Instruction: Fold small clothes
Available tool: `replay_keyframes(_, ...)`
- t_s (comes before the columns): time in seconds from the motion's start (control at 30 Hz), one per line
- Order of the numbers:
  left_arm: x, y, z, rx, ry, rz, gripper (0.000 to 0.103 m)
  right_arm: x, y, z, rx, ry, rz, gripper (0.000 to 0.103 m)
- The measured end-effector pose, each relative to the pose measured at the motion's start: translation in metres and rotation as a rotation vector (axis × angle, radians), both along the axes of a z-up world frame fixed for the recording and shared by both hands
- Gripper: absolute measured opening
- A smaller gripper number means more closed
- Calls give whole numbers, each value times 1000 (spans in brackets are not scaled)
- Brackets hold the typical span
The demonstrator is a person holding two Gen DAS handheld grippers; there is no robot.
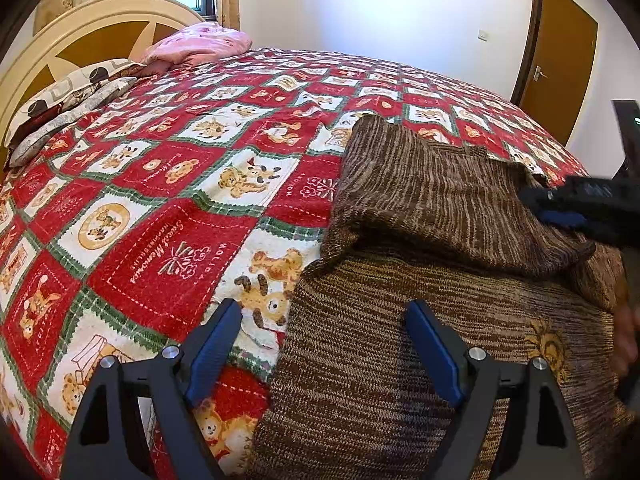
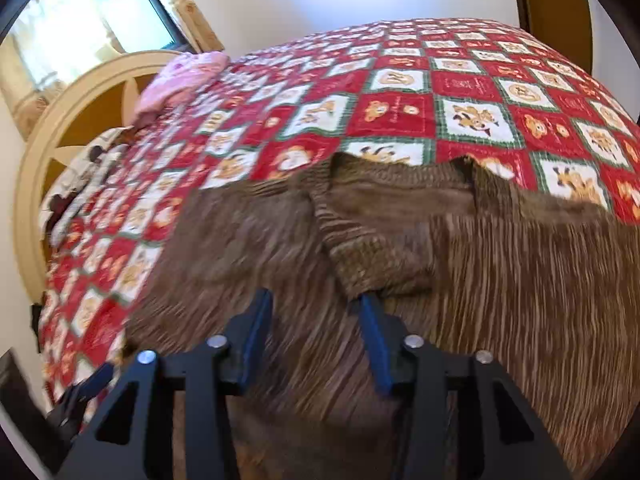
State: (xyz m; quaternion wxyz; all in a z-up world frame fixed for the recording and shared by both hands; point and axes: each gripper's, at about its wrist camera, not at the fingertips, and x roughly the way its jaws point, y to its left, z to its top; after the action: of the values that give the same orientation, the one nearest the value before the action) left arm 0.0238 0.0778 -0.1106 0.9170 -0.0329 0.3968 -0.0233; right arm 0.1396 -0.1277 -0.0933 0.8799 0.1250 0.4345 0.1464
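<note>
We are over the bed with its red, white and green teddy-bear patchwork quilt (image 1: pixel 168 184), and the brown marled knit sweater (image 1: pixel 400 360) lies spread on it near the edge closest to us, partly folded. In the left wrist view a darker flap of the knit is already turned over the lighter body with its small yellow motif (image 1: pixel 546 346).

Our left gripper (image 1: pixel 324 344) hangs with its blue-padded jaws spread wide, nothing between them — one finger over the quilt, the other over the sweater's edge.

Our right gripper (image 2: pixel 316 332) stands with a narrow gap between its pads. The ribbed sleeve cuff (image 2: pixel 372 256) lies just beyond the right-hand pad, touching or nearly so, but it is not pinched, so we read this as a sleeve laid across the body and let go. That view is smeared, so finer contact we cannot tell.

By our judgement the sleeve fold is the step in hand, and the garment is about midway. Next comes the other side: the left gripper needs to drop to the near edge, pinch a single layer of knit, and carry it across without dragging the flap already laid. Loose knit stretches and slips, so a firm, shallow bite looks wise.
</note>
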Motion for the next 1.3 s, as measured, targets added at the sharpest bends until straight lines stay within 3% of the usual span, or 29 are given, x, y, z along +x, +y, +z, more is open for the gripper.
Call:
replay_keyframes(0.07,0,0,0,1,-2,-2,85,15,-24,3,14,-21,-79,25)
replay_keyframes(0.13,-1,-2,-1,5,-4,-3,86,15,-39,9,-54,-30,-187,33)
replay_keyframes(0.2,-1,-3,-1,6,-6,-3,87,5,-53,16,-52,-41,-229,34)
replay_keyframes(0.27,-1,-3,-1,6,-7,-3,88,-16,-55,22,-16,-56,-197,34)
replay_keyframes(0.4,0,-4,-1,5,-8,1,88,-51,-26,30,-85,-124,-100,34)
replay_keyframes(0.53,3,-2,2,3,23,-18,88,-57,2,13,-122,-57,15,33)
replay_keyframes(0.6,2,4,9,1,29,-24,88,-54,1,-7,-151,22,13,35)
replay_keyframes(0.63,0,9,16,3,15,-23,88,-57,-5,-7,-116,11,2,35)
replay_keyframes(0.73,-13,31,39,39,-66,-23,88,-73,-23,8,-54,65,-55,38)
replay_keyframes(0.8,-23,49,53,68,-115,-29,88,-96,-30,30,-36,17,-73,40)
replay_keyframes(0.87,-38,71,66,96,-152,-36,88,-130,-26,60,-35,-63,-39,42)
replay_keyframes(0.97,-58,94,76,138,-188,-36,88,-173,-10,86,-13,-146,40,63)
replay_keyframes(1.03,-77,107,82,170,-205,-33,88,-198,10,93,0,-176,121,65)
replay_keyframes(1.2,-110,131,81,231,-162,16,88,-242,65,79,41,-149,312,66)
replay_keyframes(1.3,-126,143,77,218,-141,21,88,-263,103,60,0,-123,416,65)
